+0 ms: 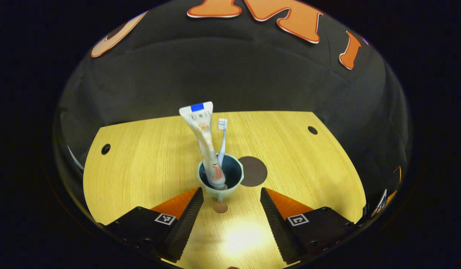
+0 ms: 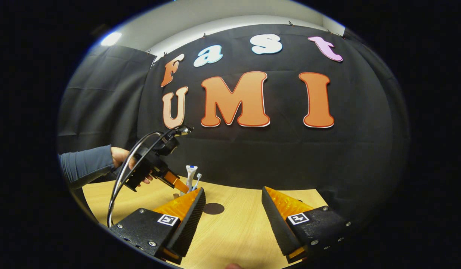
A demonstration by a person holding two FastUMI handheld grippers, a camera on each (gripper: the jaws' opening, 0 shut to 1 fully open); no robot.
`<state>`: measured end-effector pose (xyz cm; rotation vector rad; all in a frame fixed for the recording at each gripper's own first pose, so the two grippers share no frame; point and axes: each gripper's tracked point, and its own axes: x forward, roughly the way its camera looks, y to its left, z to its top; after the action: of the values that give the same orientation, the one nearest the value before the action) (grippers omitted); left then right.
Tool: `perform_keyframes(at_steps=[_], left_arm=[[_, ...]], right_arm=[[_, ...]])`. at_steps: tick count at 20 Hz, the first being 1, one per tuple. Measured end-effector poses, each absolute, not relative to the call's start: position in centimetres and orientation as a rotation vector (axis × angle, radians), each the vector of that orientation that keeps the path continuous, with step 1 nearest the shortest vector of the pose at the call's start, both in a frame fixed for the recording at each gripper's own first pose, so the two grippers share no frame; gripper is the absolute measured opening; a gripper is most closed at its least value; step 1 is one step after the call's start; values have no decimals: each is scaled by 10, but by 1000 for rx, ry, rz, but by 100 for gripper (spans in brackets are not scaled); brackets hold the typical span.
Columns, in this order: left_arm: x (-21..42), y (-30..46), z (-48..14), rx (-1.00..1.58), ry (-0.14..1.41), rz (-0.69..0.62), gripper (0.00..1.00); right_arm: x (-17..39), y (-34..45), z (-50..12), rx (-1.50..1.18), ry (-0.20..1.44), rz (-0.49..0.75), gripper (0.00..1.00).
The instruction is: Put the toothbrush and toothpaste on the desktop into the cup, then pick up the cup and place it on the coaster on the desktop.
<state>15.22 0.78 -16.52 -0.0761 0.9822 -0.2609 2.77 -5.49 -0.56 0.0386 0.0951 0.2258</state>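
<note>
Left gripper view: your left gripper (image 1: 231, 194) hangs over the desktop (image 1: 141, 168), fingers spread apart, nothing between them. The cup (image 1: 221, 178) stands just ahead, close to the left finger's tip. The toothpaste (image 1: 204, 144) and toothbrush (image 1: 222, 140) stand in it, leaning. The dark round coaster (image 1: 254, 171) lies just beyond the cup, to its right.

Right gripper view: your right gripper (image 2: 233, 200) is spread wide, empty. Ahead to its left, your hand (image 2: 122, 158) holds the left gripper by the cup; coaster just ahead of the left fingertip
</note>
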Motion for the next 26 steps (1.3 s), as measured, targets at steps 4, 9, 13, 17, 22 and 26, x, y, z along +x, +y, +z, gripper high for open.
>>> perform_keyframes(at_steps=[4,9,13,17,22,26], left_arm=[[152,12,-196,-9,1094,-217,93],[156,20,-241,43,1201,-171,86],[156,16,-258,57,1231,-169,69],[164,14,-261,53,1209,-154,27],[168,7,-246,65,1182,-96,24],[172,0,-235,56,1146,-103,24]], right_arm=[[11,-69,-11,57,104,205,90],[1,-82,-18,87,106,181,90],[2,-90,-29,109,127,165,90],[3,-86,-37,125,147,167,90],[1,-85,-40,128,150,166,91],[-3,-83,-43,100,161,175,90]])
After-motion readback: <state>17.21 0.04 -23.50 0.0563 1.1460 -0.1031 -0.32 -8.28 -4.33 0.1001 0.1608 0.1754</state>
